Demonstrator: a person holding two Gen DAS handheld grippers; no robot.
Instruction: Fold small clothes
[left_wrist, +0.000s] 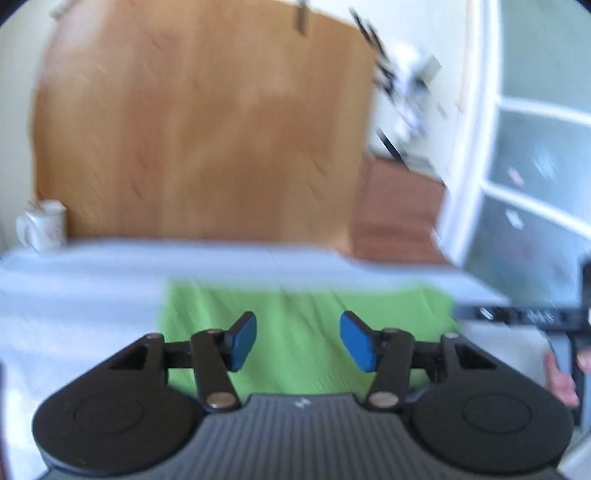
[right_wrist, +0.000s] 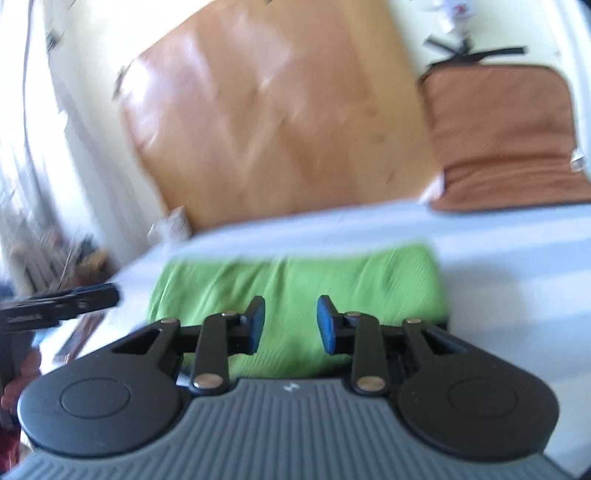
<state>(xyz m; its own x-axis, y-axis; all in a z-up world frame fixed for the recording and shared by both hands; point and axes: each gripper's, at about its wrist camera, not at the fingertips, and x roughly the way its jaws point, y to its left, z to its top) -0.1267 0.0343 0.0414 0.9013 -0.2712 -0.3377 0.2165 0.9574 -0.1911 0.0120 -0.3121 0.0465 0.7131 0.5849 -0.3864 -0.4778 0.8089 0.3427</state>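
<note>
A bright green garment lies folded flat on a pale blue-white striped cloth. In the left wrist view my left gripper hovers over its near part, blue pads apart and nothing between them. In the right wrist view the same green garment lies as a wide rectangle, and my right gripper stands open above its near edge, holding nothing. The other gripper shows at the left edge of that view, with a hand below it. Both views are blurred.
A wooden table top stretches beyond the striped cloth. A white teapot stands at the far left. A brown seat cushion lies to the right. A white glazed door is at the right.
</note>
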